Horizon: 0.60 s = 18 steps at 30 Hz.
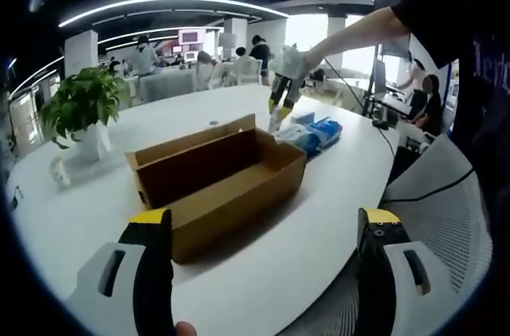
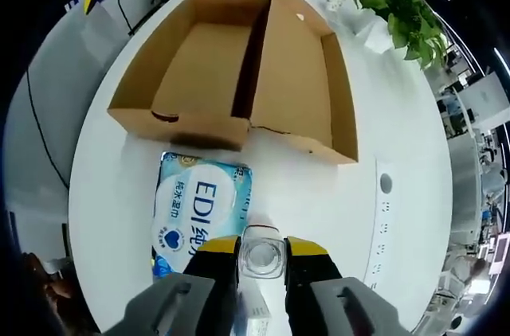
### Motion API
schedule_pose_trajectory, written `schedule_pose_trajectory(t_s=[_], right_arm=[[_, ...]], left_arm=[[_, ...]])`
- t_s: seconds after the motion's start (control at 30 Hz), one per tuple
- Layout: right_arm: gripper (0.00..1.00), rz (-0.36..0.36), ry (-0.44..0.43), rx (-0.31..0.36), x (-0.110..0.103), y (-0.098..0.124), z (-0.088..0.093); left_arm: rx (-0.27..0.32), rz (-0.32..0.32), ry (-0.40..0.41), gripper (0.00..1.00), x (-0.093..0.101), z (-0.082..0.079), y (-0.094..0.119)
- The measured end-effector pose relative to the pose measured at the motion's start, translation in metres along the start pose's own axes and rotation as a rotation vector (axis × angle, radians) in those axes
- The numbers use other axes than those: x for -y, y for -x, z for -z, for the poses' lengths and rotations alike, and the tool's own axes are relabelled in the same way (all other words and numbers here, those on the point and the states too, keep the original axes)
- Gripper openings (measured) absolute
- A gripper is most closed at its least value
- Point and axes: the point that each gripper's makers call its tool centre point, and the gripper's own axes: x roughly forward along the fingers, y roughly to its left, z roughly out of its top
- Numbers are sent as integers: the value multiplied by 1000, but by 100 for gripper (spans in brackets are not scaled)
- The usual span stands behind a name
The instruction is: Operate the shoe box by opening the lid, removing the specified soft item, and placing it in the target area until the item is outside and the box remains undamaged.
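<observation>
Brown cardboard is sitting in the middle of the white bench (image 1: 263, 272): it is the shoe box (image 1: 215, 181), and it is lying open with its lid (image 1: 195, 145) folded back and standing up along the far side. In the left gripper view, a green plant (image 1: 80, 101) in a white pot is standing on the bench to the left of the box. The left gripper (image 1: 267, 252) is hanging near the box with its yellow-tipped jaws spread wide and nothing between them. Further right, past the box, the soft pack (image 1: 315, 133) is lying on the bench, outside the box and just beside its right end. The right gripper (image 1: 283, 105) is reaching down over the pack from a person's arm (image 1: 358, 29).

In the right gripper view, the open shoe box (image 2: 191, 65) is lying on the left with its lid (image 2: 299, 73) flat to the right. The blue and white soft pack (image 2: 199, 212) is lying just below the box. The right gripper (image 2: 261, 260) is holding its jaws narrow, pinching a clear bit of the pack's wrapping (image 2: 263, 256) at the pack's right edge.
</observation>
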Motion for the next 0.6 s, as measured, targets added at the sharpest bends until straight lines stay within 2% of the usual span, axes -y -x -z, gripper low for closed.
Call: schedule_pose_trajectory(t_s=[0.6], right_arm=[[19,27,0,-4,10,0,-4]], left_arm=[[-9,1,5,95,1,4,-2]])
